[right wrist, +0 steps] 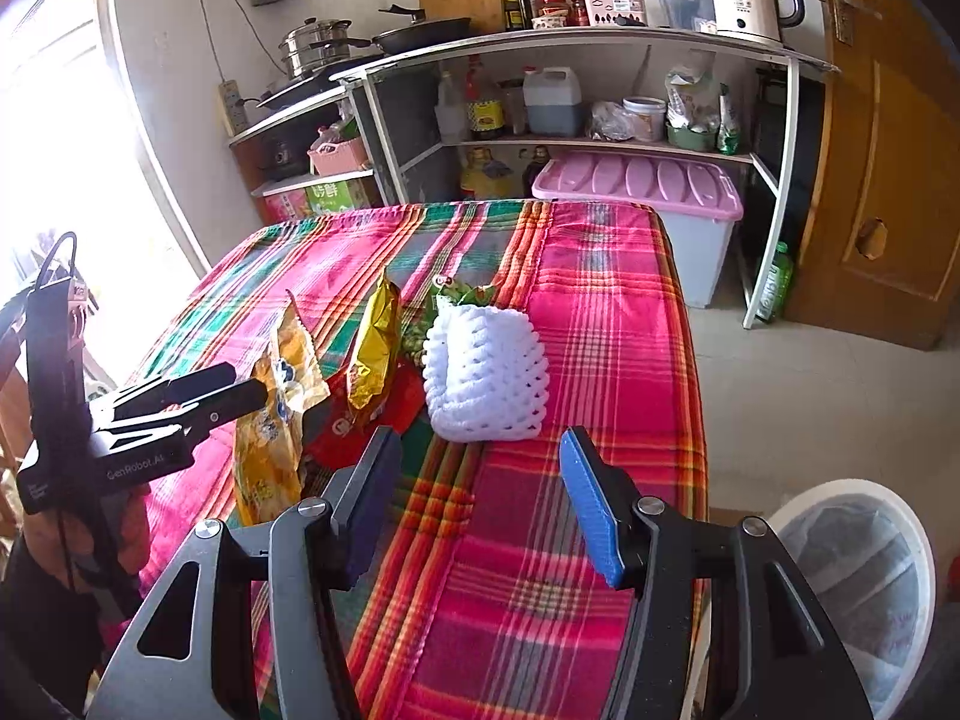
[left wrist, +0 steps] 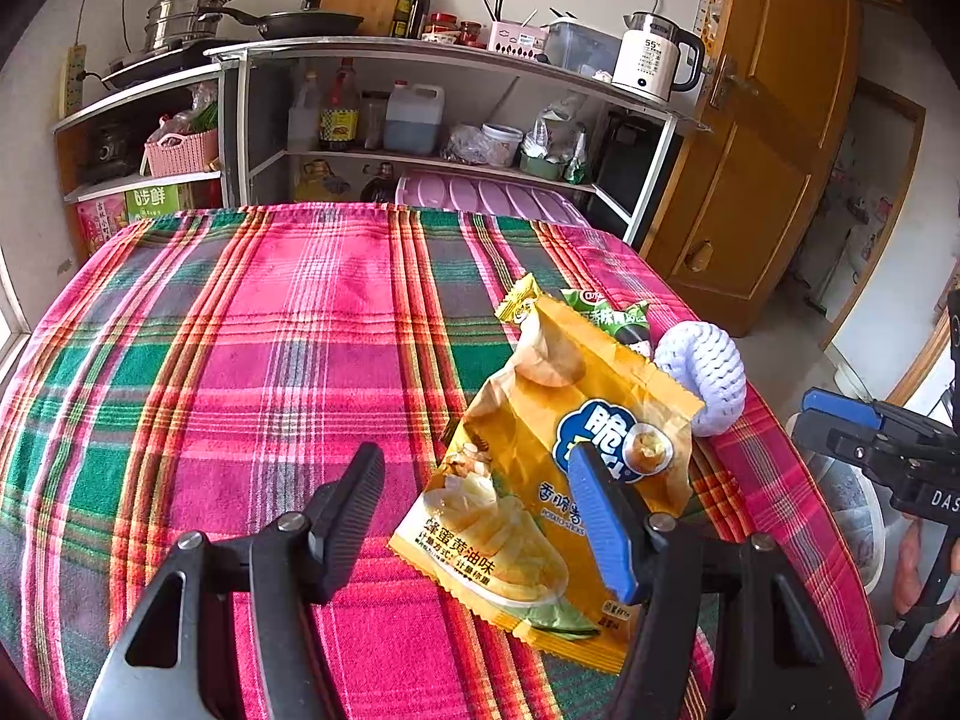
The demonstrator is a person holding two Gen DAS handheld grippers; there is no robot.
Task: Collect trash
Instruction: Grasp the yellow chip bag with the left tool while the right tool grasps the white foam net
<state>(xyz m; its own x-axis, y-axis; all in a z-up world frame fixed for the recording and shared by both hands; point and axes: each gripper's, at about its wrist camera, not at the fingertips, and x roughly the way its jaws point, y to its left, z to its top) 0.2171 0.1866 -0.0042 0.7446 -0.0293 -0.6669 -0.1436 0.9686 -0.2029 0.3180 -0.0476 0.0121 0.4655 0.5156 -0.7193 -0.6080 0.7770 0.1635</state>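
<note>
Left wrist view: the left gripper [left wrist: 480, 516] stands with jaws wide apart and empty; the yellow potato-stick bag [left wrist: 558, 480] lies on the plaid tablecloth [left wrist: 240, 360] at 2 o'clock, its edge against the blue finger pad [left wrist: 600, 522], with a green snack wrapper [left wrist: 606, 315] and a white foam fruit net [left wrist: 708, 378] beyond. Right wrist view: the right gripper [right wrist: 480, 504] is likewise open and empty, the foam net [right wrist: 486, 378] at 12 o'clock, a gold wrapper [right wrist: 375, 354] at 11, and the white waste bin [right wrist: 858, 570] at 4. The step appears to be approach to a first pickup; the next move calls for closing on one piece.
</note>
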